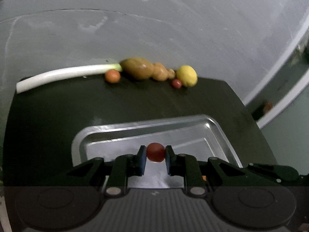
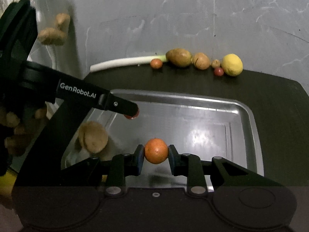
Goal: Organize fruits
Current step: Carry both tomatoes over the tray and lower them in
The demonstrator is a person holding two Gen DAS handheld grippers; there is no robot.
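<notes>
Both claws are closed on fruit above the metal tray, which sits on the near part of the dark mat. The left gripper pinches a small red tomato between its blue pads, jaws nearly together, and the right gripper clamps a small orange at its widest part, jaws only slightly wider. Each fruit is gripped across its middle, probably so that a round, smooth body cannot squirt out of flat pads, and each hangs over the tray's bare floor, which suggests the tray is where the fruit is being gathered.

Neither held fruit has a real long axis; both are near-spherical, so orientation hardly matters for setting them down, though they may roll once released.

Along the far edge of the mat a row remains: a leek stalk lying lengthwise left to right with its green end toward the right, a second small orange just in front of it, a potato with its long axis also running left-right, ginger pieces, another small tomato, and a lemon at the right end, its tips pointing roughly left-right. At the left of the right wrist view are brownish lumps, blurred, possibly more ginger in a clear bag.
</notes>
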